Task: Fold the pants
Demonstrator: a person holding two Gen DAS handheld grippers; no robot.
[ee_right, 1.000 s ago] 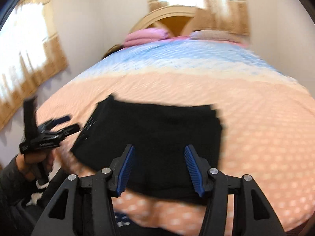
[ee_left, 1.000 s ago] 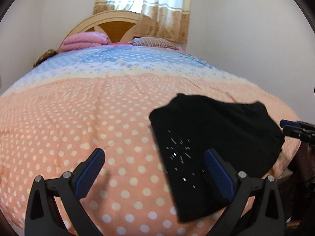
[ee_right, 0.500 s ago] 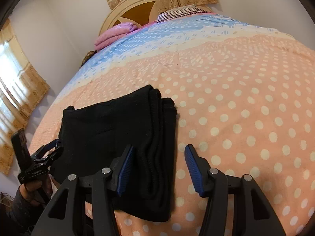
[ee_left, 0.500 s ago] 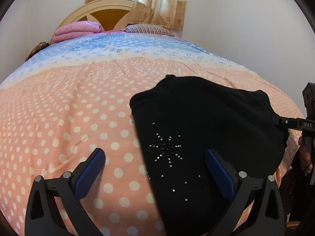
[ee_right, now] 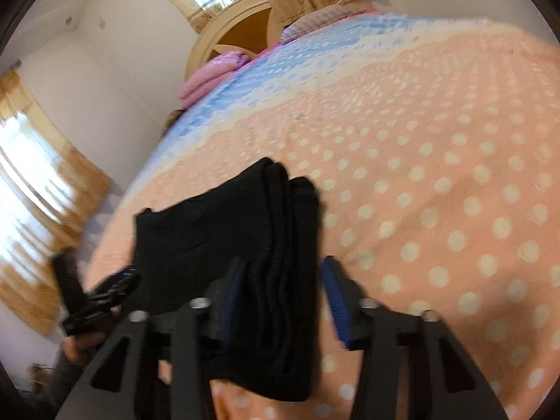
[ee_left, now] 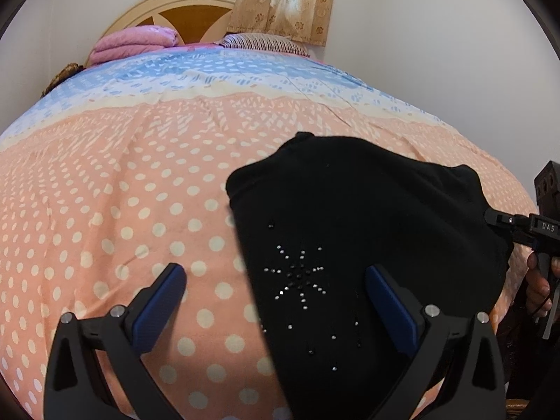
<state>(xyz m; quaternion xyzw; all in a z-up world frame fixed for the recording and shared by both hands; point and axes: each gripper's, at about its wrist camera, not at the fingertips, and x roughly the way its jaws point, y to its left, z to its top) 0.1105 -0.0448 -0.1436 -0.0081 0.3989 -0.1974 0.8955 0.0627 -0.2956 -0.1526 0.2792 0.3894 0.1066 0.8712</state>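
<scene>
Folded black pants (ee_left: 367,231) lying on the polka-dot bedspread (ee_left: 115,210), a gripper at each side.

Taking the pants as our reference and working left to right, we are holding the left gripper (ee_left: 276,297) over their left edge with its jaws wide apart, one blue pad above the bedspread and the other above the black cloth, its rhinestone star (ee_left: 297,276) between them; neither pad is pressing on anything. At the right side of the pants we are holding the right gripper (ee_right: 281,292) astride the stacked folded edge (ee_right: 280,252). Its jaws have just been closing with that edge between them, yet a gap is still showing beside the right-hand pad, so they are not clamping it. Beyond the pants, pink folded bedding (ee_left: 134,43) is resting by the headboard (ee_left: 189,14).
</scene>
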